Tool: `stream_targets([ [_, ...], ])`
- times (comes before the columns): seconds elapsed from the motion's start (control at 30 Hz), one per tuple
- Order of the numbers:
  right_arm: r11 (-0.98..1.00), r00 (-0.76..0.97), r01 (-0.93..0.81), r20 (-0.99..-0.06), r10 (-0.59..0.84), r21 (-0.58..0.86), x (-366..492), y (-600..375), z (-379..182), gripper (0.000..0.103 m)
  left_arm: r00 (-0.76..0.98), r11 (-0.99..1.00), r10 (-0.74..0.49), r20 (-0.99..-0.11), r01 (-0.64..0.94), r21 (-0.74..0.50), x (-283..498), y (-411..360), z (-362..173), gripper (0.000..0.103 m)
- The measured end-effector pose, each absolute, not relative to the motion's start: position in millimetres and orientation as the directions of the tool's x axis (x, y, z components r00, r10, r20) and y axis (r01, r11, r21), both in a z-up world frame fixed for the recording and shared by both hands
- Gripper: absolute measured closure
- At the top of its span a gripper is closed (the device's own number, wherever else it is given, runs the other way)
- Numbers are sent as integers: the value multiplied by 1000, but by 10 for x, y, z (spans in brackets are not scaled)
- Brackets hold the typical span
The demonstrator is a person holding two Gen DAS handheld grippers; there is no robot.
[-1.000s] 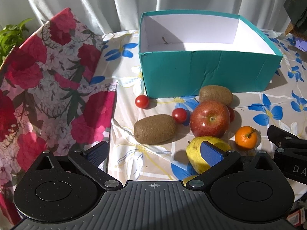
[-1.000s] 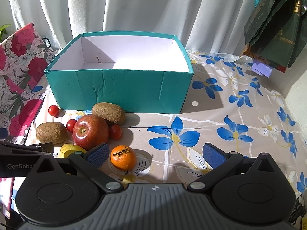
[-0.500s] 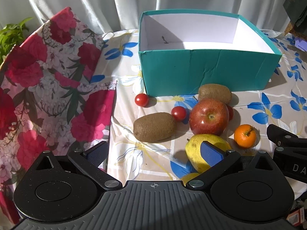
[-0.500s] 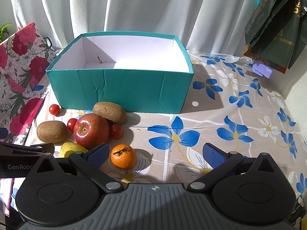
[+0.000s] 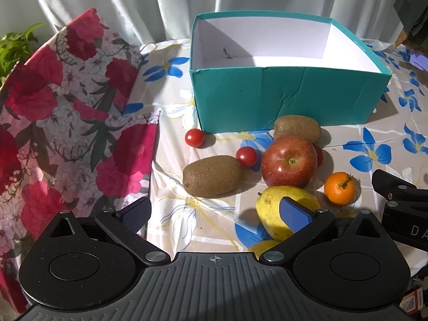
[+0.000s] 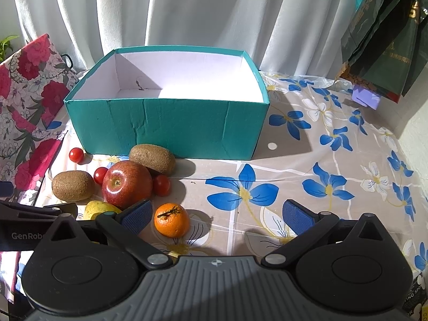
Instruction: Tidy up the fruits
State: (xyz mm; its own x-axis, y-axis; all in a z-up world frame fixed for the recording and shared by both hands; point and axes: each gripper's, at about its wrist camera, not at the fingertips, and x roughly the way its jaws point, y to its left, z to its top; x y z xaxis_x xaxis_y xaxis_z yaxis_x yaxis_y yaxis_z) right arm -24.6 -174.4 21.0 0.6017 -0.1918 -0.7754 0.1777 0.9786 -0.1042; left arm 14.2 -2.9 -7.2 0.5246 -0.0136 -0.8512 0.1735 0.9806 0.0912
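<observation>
An empty teal box [image 5: 281, 101] [image 6: 171, 125] stands at the back of the table. In front of it lie two kiwis [image 5: 212, 175] [image 5: 297, 129], a red apple [image 5: 289, 161] [image 6: 127, 183], several cherry tomatoes [image 5: 194, 137], a tangerine [image 5: 339, 188] [image 6: 172, 220] and a yellow pear [image 5: 270, 214] [image 6: 96, 210]. My left gripper [image 5: 214, 215] is open and empty, just short of the near kiwi, its right finger over the pear. My right gripper [image 6: 216, 218] is open and empty, with the tangerine just inside its left finger.
A flowered red bag [image 5: 61, 120] lies at the left. A dark green bag [image 6: 385, 34] hangs at the back right over a small lilac item [image 6: 365, 97]. A white curtain hangs behind. The tablecloth [image 6: 321, 160] has blue flowers.
Both grippers have drawn slightly nearer to the fruit and box. Nothing was taken hold of; both stay open.
</observation>
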Motion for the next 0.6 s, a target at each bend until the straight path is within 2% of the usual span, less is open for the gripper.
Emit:
stream_targets([
  [0.6, 986, 615, 148, -774, -150, -73, -258, -1822, 204, 0, 561, 983, -47, -826, 174, 62, 51, -43, -58, 0],
])
